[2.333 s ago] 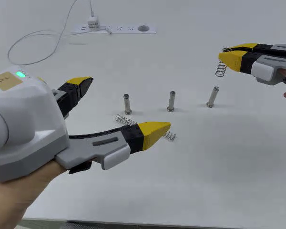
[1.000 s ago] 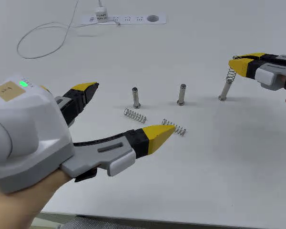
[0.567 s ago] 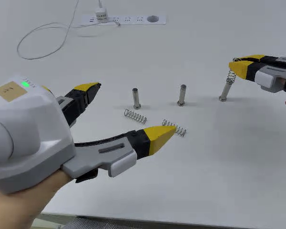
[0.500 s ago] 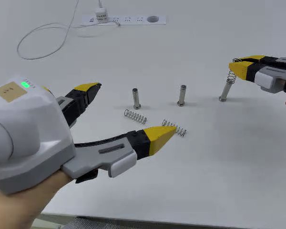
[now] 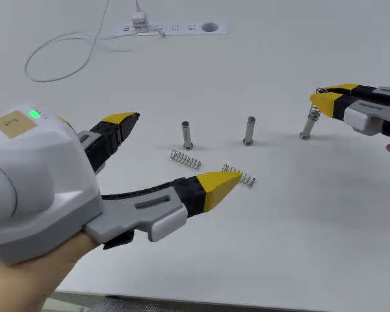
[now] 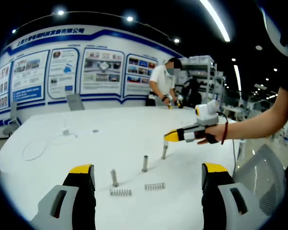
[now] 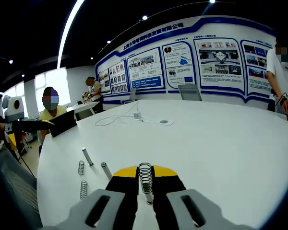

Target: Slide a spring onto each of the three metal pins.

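White surface (image 5: 299, 221) open all round. Right gripper (image 5: 320, 97), jaws pinching a coiled metal spring (image 5: 314, 114) over rightmost metal pin (image 5: 307, 129). Left gripper (image 5: 182, 148), jaws spread.

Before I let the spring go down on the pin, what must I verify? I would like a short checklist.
1. Hold: right gripper is shut on the spring: ok.
2. Line: spring stands over the right pin: ok.
3. Lower end of the spring over the pin's tip: cannot tell.
4. Clearance: left gripper is open, apart from that pin: ok.
5. Supply: two loose springs lie ready: ok.
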{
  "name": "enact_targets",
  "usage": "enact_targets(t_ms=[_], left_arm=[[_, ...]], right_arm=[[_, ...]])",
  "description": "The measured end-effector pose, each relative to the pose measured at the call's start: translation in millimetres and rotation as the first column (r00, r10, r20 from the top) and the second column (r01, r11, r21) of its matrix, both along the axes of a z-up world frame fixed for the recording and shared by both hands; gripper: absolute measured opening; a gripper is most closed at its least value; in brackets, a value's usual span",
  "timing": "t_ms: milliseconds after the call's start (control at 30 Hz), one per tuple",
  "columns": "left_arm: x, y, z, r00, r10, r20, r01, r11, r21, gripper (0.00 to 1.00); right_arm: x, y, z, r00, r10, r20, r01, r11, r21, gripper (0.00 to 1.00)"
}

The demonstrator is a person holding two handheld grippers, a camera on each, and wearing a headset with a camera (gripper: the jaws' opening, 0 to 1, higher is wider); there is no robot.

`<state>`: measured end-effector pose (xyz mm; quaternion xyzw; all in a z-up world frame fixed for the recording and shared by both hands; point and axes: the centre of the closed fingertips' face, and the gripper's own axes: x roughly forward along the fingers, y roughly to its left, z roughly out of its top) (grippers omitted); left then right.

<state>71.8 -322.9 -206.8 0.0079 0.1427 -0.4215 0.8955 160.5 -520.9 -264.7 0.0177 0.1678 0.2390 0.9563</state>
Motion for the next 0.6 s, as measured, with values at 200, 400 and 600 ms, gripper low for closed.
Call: enact_targets(t_ms=[200,400,600], left_arm=[[-0.1,0.1,-0.1,1.0,0.0,-0.001,0.0,1.0,-0.001,0.93],[0.4,0.1,0.6,1.0,0.0,0.0,0.0,1.0,-0.001,0.93],[0.2,-0.6,1.0,1.0,-0.003,0.001,0.003,1.0,-0.001,0.93]], right_arm=[[0.2,-0.4,-4.4,1.0,-0.006,0.01,0.006,1.0,-0.026,0.11],[-0.7,0.0,-8.0,1.0,-0.007,0.022,0.008,0.998,-0.056,0.11],[-1.6,0.7,-10.7,1.0,-0.005,0.024,0.007,0.997,-0.079,0.11]])
